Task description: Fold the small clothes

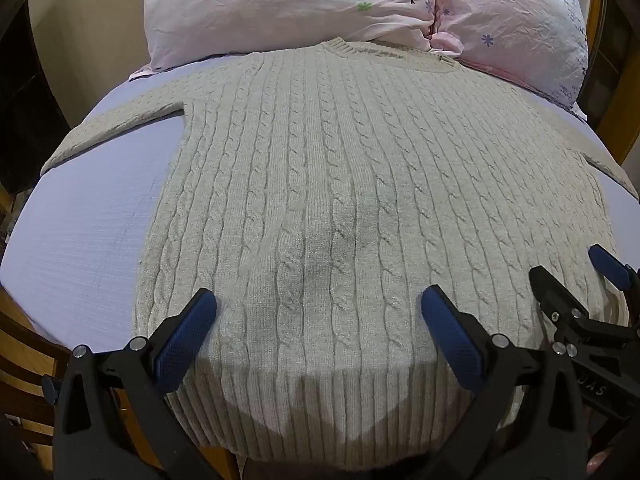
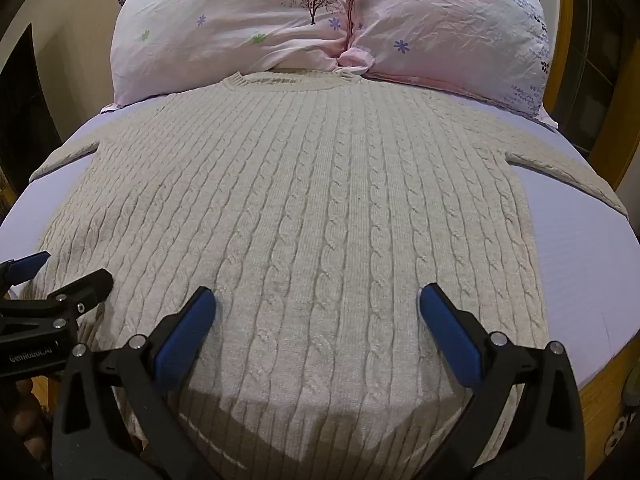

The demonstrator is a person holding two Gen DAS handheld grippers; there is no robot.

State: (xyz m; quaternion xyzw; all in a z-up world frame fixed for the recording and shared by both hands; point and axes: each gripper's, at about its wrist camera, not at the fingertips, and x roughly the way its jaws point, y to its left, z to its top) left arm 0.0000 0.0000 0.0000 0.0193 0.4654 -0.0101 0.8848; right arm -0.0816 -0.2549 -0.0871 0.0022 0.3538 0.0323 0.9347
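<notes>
Flat on the bed: a sweater between two gaping grippers

The sweater (image 1: 340, 184) lay spread on the bed (image 1: 88, 216), collar touching the pillows (image 1: 280, 4) at its head edge. Left gripper (image 1: 319, 334) and right gripper (image 2: 318, 330) hovered over the hem, both wide apart, holding nothing.

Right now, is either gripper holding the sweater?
No: the left gripper and right gripper both hover open above the sweater, which lies flat.
</notes>
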